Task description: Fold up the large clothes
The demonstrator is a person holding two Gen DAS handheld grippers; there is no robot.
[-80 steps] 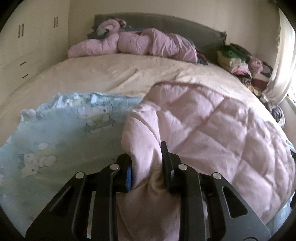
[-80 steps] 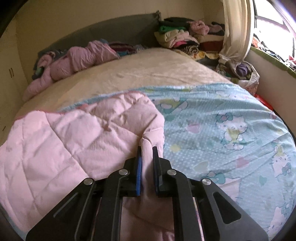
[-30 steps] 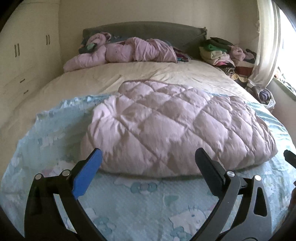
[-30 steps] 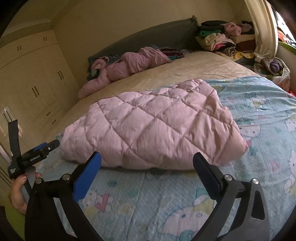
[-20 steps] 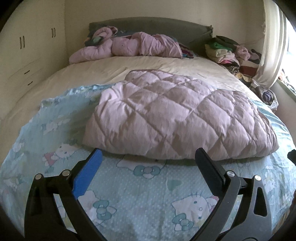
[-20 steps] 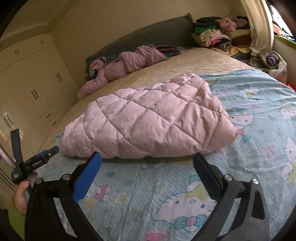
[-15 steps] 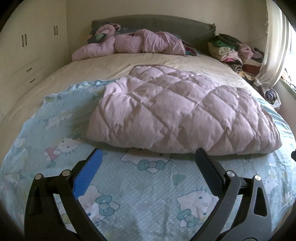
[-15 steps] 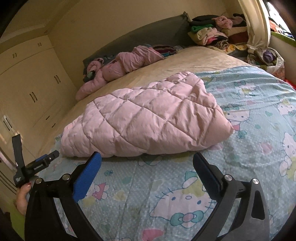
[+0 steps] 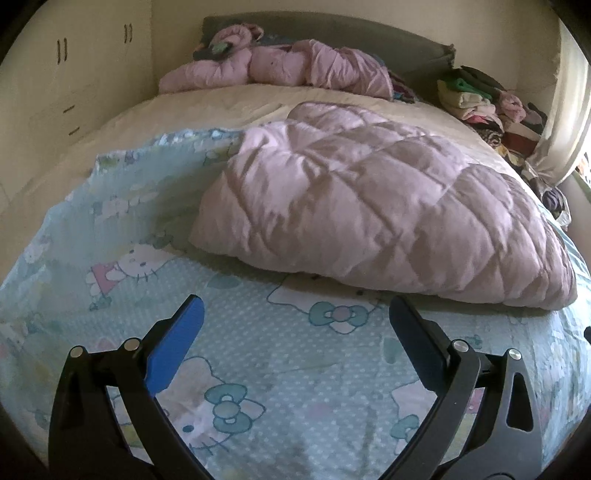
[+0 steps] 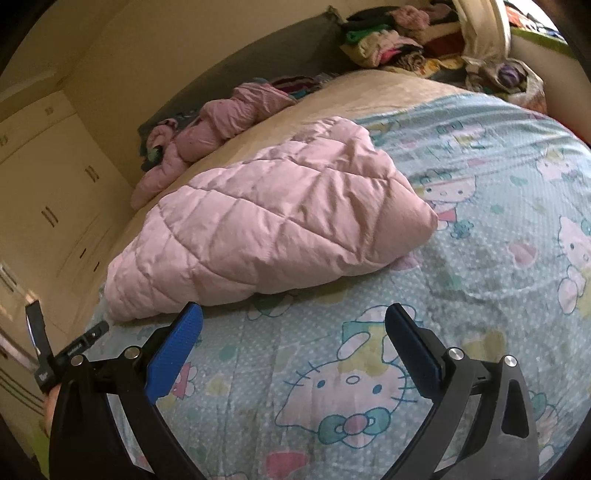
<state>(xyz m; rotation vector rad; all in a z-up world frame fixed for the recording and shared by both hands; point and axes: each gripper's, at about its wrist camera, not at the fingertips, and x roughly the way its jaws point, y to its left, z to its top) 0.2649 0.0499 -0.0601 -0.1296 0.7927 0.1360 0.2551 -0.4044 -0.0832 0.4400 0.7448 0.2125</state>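
Note:
A pink quilted garment (image 9: 369,206) lies folded into a thick bundle on a light-blue cartoon-cat sheet (image 9: 280,362); it also shows in the right wrist view (image 10: 266,229), lying on the same sheet (image 10: 480,288). My left gripper (image 9: 295,314) is open and empty, hovering over the sheet in front of the garment's near edge. My right gripper (image 10: 293,319) is open and empty, also short of the garment. The left gripper's body shows at the lower left of the right wrist view (image 10: 74,350).
A second pink padded garment (image 9: 280,70) lies crumpled by the grey headboard (image 9: 332,33). A stack of folded clothes (image 9: 480,103) sits at the bed's far right, by a curtain (image 9: 565,110). Cream wardrobes (image 10: 48,206) stand to the left.
Both grippers let go of the pink garment, opened wide and drew back. Over the last second the views shifted slightly and the garment stayed still.

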